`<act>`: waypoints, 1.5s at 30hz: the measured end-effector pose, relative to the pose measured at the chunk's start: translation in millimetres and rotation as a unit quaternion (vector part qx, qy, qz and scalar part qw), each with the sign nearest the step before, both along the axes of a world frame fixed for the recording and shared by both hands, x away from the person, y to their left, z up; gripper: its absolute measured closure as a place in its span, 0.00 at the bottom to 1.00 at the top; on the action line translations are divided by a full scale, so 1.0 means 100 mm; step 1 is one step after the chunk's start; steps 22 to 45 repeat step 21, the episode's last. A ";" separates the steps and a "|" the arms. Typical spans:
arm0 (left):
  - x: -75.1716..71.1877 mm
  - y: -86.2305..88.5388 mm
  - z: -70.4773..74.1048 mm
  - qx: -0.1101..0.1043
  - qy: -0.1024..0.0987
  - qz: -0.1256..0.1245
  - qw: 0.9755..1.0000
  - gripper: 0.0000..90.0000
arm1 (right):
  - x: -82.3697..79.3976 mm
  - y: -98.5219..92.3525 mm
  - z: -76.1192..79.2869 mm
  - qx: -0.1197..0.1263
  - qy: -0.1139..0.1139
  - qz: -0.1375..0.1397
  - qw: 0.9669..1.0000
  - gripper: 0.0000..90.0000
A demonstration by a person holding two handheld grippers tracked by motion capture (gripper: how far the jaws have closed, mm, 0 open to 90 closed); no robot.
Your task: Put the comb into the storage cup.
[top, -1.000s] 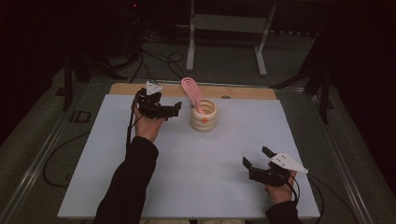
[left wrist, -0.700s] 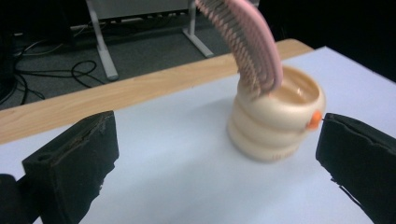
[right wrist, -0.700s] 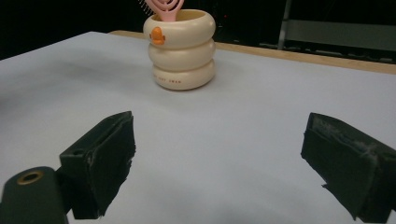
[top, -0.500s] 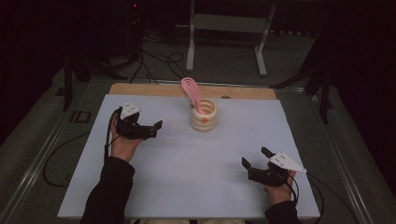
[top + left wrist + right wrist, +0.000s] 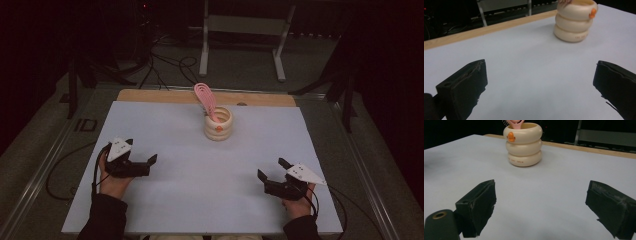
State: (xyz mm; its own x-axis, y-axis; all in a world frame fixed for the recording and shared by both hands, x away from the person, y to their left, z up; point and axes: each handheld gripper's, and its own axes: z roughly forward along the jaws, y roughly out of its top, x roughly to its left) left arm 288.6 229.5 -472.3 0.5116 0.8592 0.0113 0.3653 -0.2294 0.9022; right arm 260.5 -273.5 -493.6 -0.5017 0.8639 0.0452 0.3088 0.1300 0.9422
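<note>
Cream ribbed three-ring plastic holder [image 5: 218, 124] w/ slotted pink plastic spatula [image 5: 206, 99] stood in it is seen at table's far centre. Left gripper [image 5: 150, 161] & right gripper [image 5: 271, 169]: wide open, empty, kept near. Spatula judged light, stiff, best gripped at upper handle.

White-topped table [image 5: 200, 165] with a pale wooden strip [image 5: 150, 96] along the far edge.
Standing directly on the white surface, toward the far middle and just short of the wooden strip: a cream holder of three stacked plastic rings [image 5: 218, 124] with a small orange mark on its upper ring, upright. Leaning out of its open top, away from the near edge: a pink slotted plastic utensil [image 5: 205, 98]. Resting low at the near corners: two hand-held black grippers, well apart from the holder.
</note>
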 end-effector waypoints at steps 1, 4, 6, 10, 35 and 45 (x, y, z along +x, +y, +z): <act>-0.04 0.03 -0.02 -0.002 -0.001 0.001 1.000 0.00 | 0.00 -0.01 0.00 0.000 -0.001 0.001 1.000 0.11; -0.19 0.14 -0.09 -0.013 -0.014 0.014 1.000 0.00 | 0.00 -0.02 0.00 0.001 0.002 0.000 1.000 0.11; -0.25 0.20 -0.11 -0.007 -0.018 0.032 0.999 0.00 | 0.00 -0.02 0.00 0.000 0.002 -0.002 1.000 0.10; -0.34 0.29 -0.16 -0.027 -0.031 0.055 0.998 0.00 | -0.02 -0.02 0.02 0.000 -0.003 0.001 1.000 0.10; -0.33 0.35 -0.20 -0.032 -0.010 0.079 0.996 0.00 | -0.04 -0.07 0.03 0.002 -0.005 -0.006 1.000 0.10; -0.33 0.35 -0.20 -0.032 -0.010 0.079 0.996 0.00 | -0.04 -0.07 0.03 0.002 -0.005 -0.006 1.000 0.10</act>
